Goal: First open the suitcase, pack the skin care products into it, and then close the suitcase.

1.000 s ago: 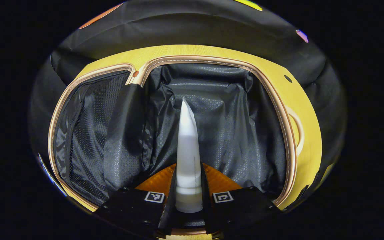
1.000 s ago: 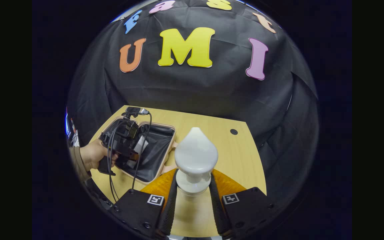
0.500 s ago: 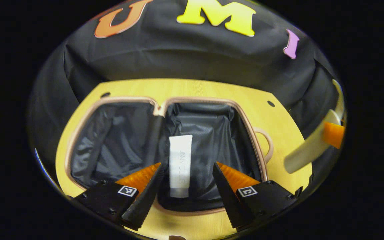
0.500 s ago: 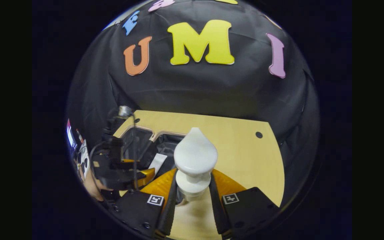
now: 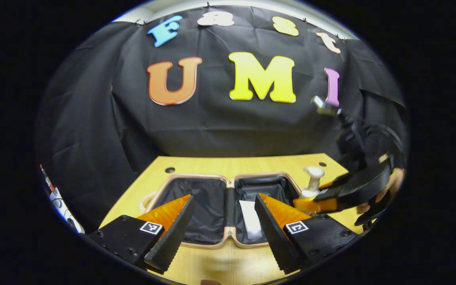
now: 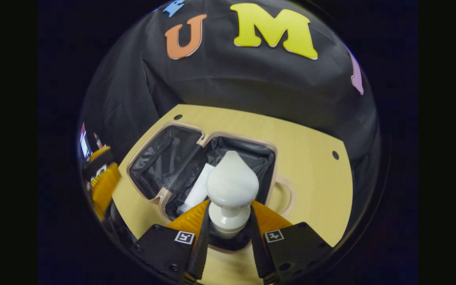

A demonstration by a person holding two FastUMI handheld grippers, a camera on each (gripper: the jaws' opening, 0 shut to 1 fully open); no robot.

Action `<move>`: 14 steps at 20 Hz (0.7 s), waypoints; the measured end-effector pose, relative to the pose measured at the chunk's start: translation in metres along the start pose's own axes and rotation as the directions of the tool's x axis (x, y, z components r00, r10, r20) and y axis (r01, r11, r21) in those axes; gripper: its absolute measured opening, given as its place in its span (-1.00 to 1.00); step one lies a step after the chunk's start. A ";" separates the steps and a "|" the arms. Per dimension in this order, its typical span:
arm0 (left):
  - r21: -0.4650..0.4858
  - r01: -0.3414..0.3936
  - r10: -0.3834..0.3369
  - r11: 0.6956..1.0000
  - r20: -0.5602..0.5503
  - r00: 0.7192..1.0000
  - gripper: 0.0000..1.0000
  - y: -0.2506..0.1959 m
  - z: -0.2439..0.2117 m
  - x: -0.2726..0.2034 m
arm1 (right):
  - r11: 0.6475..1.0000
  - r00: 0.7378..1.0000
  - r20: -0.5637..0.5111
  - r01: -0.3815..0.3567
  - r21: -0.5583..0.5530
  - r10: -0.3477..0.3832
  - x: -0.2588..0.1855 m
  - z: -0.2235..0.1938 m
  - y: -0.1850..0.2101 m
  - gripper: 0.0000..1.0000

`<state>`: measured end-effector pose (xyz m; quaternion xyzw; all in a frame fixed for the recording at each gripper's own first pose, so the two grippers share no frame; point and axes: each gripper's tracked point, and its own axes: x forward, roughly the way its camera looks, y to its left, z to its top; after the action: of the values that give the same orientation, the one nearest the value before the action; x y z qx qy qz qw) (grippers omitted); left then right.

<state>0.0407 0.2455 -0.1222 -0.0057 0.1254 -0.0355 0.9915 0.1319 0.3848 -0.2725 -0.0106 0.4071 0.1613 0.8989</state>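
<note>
- The wooden table (image 5: 216, 269) lies under both tongs; its near edge is cut off at the bottom of both views, behind the fingers
- The suitcase (image 5: 230, 243) lies open and flat on the table, straight ahead of the left gripper (image 5: 223, 227); the black lining in both halves is creased, and in the left gripper view the finger tips hide the inner corners of each half
- In the right gripper view the suitcase (image 6: 160, 196) sits just ahead and left of the right gripper (image 6: 228, 233), its near rim hidden behind the fingers, with its loop handle (image 6: 285, 194) sticking out on the right
- The left gripper is spread wide with nothing between its fingers, which frame the suitcase hinge
- The right gripper pinches the neck of a white pump bottle (image 6: 232, 190); the bottle's body below the fingers is out of sight, and its rounded head covers part of the right half of the suitcase
- In the left gripper view that right gripper (image 5: 315, 202) shows far right with the pump bottle (image 5: 312, 182), a partly cut-off hand (image 5: 390, 190) behind it
- A white tube (image 5: 250, 223) lies in the suitcase's right half, between the left fingers; in the right gripper view the tube (image 6: 198, 190) is partly hidden by the bottle head, and its printing is too small to make out
</note>
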 end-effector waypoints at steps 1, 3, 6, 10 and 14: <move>-0.001 -0.003 0.003 1.000 0.047 0.999 0.94 0.005 0.015 -0.011 | 1.000 1.000 -0.022 -0.004 0.010 0.004 0.006 -0.008 0.004 -0.07; -0.007 -0.005 0.006 1.000 0.148 0.989 0.94 0.015 0.045 -0.030 | 1.000 0.998 -0.064 0.009 0.021 -0.008 0.020 -0.018 0.003 -0.12; -0.002 -0.006 0.007 1.000 0.240 0.971 1.00 0.026 0.075 -0.051 | 0.999 0.996 -0.092 0.028 0.047 -0.023 0.035 -0.016 0.002 0.00; -0.015 -0.040 0.043 0.999 0.273 0.961 0.92 0.051 0.089 -0.062 | 0.978 0.991 -0.115 0.089 0.187 -0.068 0.065 0.000 -0.010 -0.07; -0.037 -0.096 0.102 0.995 0.266 0.958 0.93 0.082 0.090 -0.057 | 0.946 0.972 -0.211 0.159 0.283 -0.100 0.097 -0.007 -0.022 -0.12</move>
<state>0.0138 0.3317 -0.0221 -0.0158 -0.0093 0.0166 0.9997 0.1925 0.3904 -0.3509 0.0827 0.5106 0.0366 0.8551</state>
